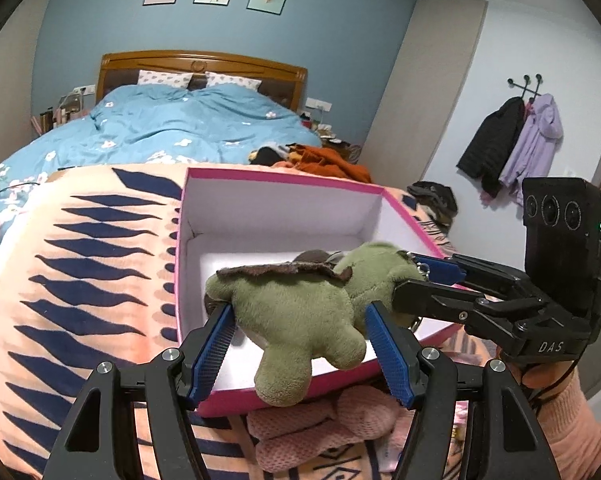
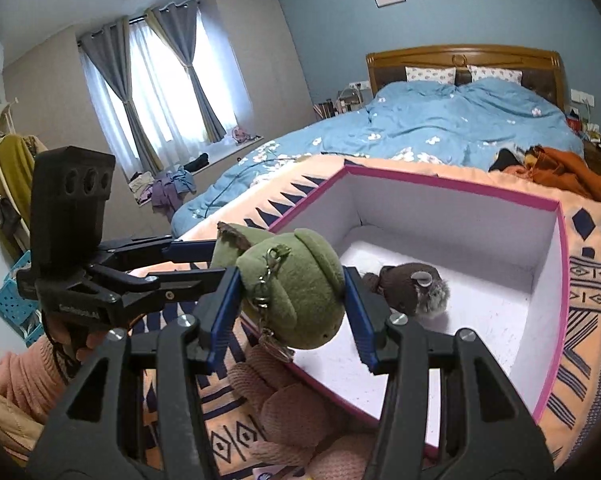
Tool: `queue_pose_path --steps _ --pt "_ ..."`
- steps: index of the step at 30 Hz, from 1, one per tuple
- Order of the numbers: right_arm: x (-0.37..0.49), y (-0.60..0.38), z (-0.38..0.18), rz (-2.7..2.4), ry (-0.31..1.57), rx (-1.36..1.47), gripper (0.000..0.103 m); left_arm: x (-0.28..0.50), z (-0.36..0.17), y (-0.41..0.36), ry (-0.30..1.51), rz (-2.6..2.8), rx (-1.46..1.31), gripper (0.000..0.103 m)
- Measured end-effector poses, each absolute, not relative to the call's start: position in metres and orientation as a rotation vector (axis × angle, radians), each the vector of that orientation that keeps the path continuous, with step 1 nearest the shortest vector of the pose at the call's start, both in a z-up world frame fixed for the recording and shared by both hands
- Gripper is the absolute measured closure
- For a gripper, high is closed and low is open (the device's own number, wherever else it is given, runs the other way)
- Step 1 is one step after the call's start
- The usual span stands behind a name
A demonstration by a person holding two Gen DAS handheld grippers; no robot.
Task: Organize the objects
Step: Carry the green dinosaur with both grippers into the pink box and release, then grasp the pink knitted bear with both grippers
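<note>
Nearest the left wrist camera, the left gripper (image 1: 302,354) is clenched on the body of a green plush turtle (image 1: 300,312), its blue pads pressing the toy's two flanks. Under the jaws, on the near side, a pink knitted plush (image 1: 320,428) lies on a peach blanket with dark blue patterns (image 1: 80,280). Past the toy stands a pink-rimmed box with white inside walls (image 1: 284,208), and the turtle hangs over its near edge. To the right, the right gripper (image 1: 420,280) comes in from a hand in a pink sleeve (image 1: 572,420) and grasps the turtle's head.

From the right wrist camera, the left gripper (image 2: 216,264) enters at the left and meets the toy's shell end, while the right gripper (image 2: 292,312) squeezes the turtle's (image 2: 296,292) head, a metal keyring (image 2: 274,340) dangling below. Farther right, inside the box (image 2: 556,280), a small brown plush (image 2: 412,288) lies on the white floor.
</note>
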State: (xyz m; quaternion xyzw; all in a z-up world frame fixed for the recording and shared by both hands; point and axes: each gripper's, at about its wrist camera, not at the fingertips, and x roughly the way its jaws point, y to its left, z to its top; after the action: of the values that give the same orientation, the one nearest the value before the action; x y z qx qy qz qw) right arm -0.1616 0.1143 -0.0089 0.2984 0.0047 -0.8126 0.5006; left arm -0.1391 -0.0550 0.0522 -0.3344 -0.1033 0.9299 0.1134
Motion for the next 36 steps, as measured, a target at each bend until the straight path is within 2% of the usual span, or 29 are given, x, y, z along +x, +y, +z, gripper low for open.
queue_pose_path --steps 10,16,21,28,36 --pt "-0.174 0.103 -0.035 -2.005 0.025 0.825 0.048 -0.126 0.052 -0.054 -0.291 2.768 -0.938 0.035" --pt "-0.154 0.13 -0.028 -2.079 0.009 0.767 0.048 -0.101 0.058 -0.05 -0.245 2.765 -0.837 0.029" --pt "-0.121 0.156 -0.022 -2.125 0.009 0.71 0.041 -0.079 0.051 -0.038 -0.177 2.732 -0.813 0.028" --pt "-0.091 0.163 -0.046 -2.133 0.081 0.799 0.038 -0.074 0.023 -0.02 -0.106 2.664 -0.922 0.028" --pt "-0.095 0.16 -0.083 -2.187 0.116 0.978 0.038 -0.086 -0.01 -0.011 -0.087 2.591 -1.066 0.028"
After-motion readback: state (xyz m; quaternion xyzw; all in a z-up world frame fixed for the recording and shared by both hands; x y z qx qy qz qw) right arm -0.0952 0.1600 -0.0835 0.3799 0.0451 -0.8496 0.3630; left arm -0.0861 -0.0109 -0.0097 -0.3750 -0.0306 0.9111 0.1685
